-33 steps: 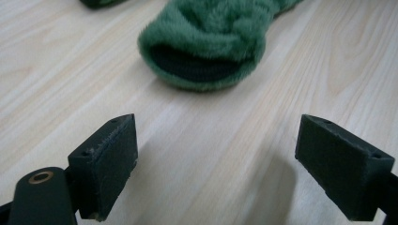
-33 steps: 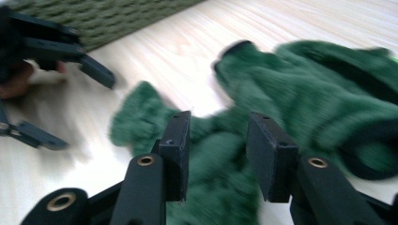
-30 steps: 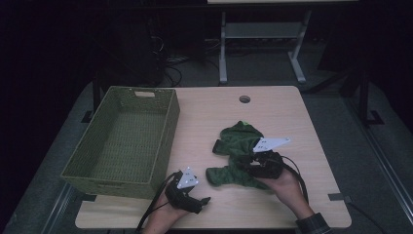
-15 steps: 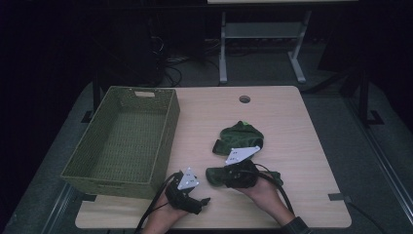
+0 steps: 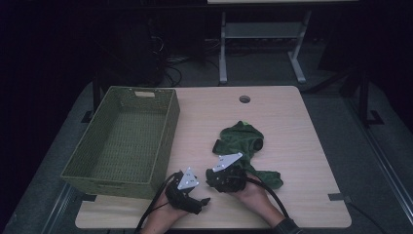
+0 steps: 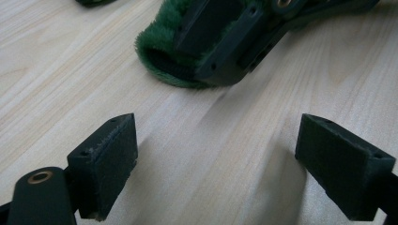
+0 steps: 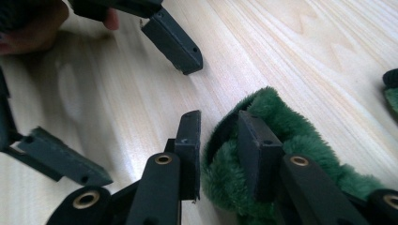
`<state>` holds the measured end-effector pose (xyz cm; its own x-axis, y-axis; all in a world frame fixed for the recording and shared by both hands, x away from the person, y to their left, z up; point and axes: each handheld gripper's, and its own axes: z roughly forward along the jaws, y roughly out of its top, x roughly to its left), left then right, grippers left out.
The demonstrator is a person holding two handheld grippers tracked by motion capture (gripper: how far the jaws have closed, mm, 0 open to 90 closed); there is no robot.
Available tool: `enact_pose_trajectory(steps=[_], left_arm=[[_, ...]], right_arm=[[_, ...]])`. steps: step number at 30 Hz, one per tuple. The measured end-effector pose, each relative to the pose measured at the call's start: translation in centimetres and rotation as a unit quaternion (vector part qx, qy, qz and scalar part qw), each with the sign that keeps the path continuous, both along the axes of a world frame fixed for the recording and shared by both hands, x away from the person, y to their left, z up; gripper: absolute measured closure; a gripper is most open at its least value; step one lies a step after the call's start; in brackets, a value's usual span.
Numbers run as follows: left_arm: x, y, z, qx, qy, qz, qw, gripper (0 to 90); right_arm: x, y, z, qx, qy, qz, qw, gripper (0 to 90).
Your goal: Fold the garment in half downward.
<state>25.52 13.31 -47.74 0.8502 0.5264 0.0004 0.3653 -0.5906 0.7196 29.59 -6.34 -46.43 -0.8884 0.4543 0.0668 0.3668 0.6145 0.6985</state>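
A green fleece garment (image 5: 243,144) lies crumpled on the wooden table (image 5: 292,122), right of centre. My right gripper (image 5: 213,176) sits at the garment's near left end. In the right gripper view its jaws (image 7: 218,140) have just been closing and now pinch the fuzzy hem (image 7: 277,117); one pad lies outside the hem and one on the fleece. The left gripper view shows the same grip on the green cuff (image 6: 162,51). My left gripper (image 5: 200,201) rests near the table's front edge, open over bare wood (image 6: 216,164), a short way from the cuff.
A green woven basket (image 5: 168,131) stands empty on the table's left half, just beyond my left hand. A round cable hole (image 5: 244,99) sits near the far edge. Bare wood lies right of the garment. The floor around is dark.
My right hand has moved left and down along the garment, from its right side to its near left end. The left gripper has stayed put.
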Motion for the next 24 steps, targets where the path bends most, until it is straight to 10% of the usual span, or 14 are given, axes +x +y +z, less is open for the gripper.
enact_pose_trajectory(steps=[9, 24], left_arm=[[0.1, 0.0, 0.0, 0.002, 0.000, -0.002, 1.0000, 12.5], [0.1, 0.0, 0.0, 0.003, -0.001, -0.002, 1.0000, 12.5]], right_arm=[[-1.5, 0.9, -0.5, -0.029, -0.068, -0.016, 0.9971, 81.6], [-1.6, 0.1, 0.8, 0.027, -0.020, -0.003, 0.9994, 86.3]])
